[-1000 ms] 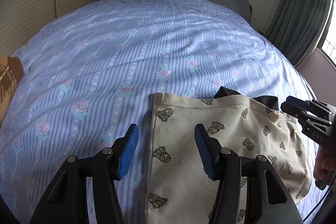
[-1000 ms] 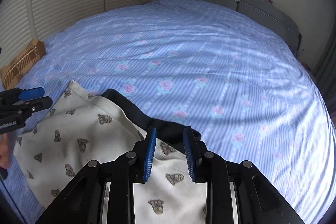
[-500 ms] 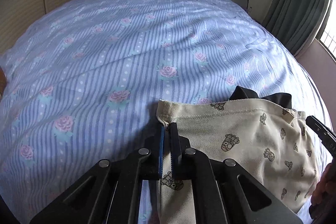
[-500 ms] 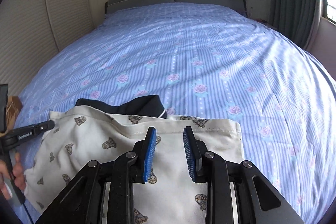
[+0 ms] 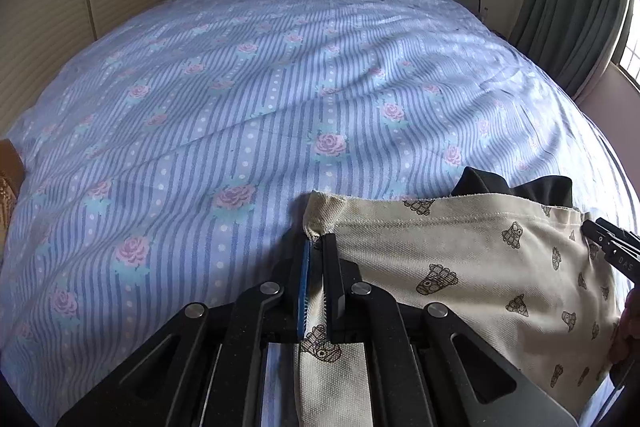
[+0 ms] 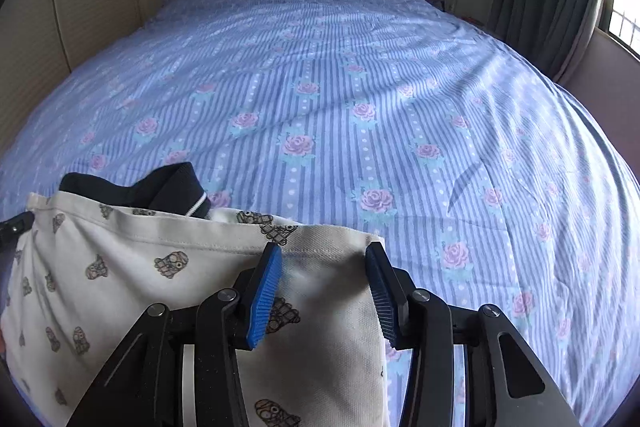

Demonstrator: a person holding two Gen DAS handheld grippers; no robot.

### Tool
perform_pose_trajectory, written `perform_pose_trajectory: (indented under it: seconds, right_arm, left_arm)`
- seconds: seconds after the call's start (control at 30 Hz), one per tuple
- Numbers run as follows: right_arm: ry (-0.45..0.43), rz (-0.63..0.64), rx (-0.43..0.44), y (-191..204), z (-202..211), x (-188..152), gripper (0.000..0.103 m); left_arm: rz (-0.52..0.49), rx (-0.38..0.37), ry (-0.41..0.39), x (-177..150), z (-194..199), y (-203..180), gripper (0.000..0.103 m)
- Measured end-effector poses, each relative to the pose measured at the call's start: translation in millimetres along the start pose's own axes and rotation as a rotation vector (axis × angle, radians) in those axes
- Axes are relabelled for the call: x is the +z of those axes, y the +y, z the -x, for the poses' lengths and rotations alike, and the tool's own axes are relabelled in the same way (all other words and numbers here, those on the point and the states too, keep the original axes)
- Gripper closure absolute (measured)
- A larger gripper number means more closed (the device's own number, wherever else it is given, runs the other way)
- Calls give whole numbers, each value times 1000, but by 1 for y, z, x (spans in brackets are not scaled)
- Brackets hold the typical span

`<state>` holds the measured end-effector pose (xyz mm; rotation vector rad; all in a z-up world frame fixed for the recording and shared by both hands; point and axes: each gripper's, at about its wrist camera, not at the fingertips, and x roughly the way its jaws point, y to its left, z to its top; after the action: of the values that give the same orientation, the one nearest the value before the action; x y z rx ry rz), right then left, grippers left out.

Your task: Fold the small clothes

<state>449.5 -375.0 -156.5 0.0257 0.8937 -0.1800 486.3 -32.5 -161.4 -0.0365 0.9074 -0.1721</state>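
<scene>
1. Left tongs are clamping the near-left corner of the cream garment lying on the bed.
2. Right tongs are opening, straddling the opposite corner without pinching it.
3. No fold is showing yet; a black piece, possibly the collar, is peeking out beyond.

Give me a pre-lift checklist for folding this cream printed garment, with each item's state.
1. Left tool clamped on the cream garment at its left corner: ok.
2. Right tool gripping the right corner: not ok; its jaws are opening, the cloth lies between them and the pads do not press it.
3. Dark garment clear of the cream one: not ok, it lies partly under the far edge.
4. Bedspread ahead free for the fold: ok.
5. Near hem flat: cannot tell.
</scene>
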Motion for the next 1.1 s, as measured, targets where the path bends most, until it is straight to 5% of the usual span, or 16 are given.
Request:
perform_pose_trajectory:
  seconds: [0.1,0.33,0.47,0.57,0.83,1.1]
  right_arm:
    - [-19,-12,-20,-1,9,2,59]
    - [-113,-53,41,-1,75,-25,58]
    - [-151,-108,72,-12,115,-67,36]
    - [-132,-178,120,-22,135,-105,36]
    - [-36,-400,232,-51,137,-180,36]
    - [-30,-635,429,-74,118,-203,36]
  left_arm:
    - [-10,-18,-14,-3,17,-5,94]
    - [-71,-54,-65,-35,75,-23,68]
    - [-54,-43,-62,-73,102,-22,67]
    - [-11,-29,-49,-105,116,-20,67]
    - [-27,-4,-72,-164,137,-36,67]
    - [-33,-21,-86,-182,157,-51,61]
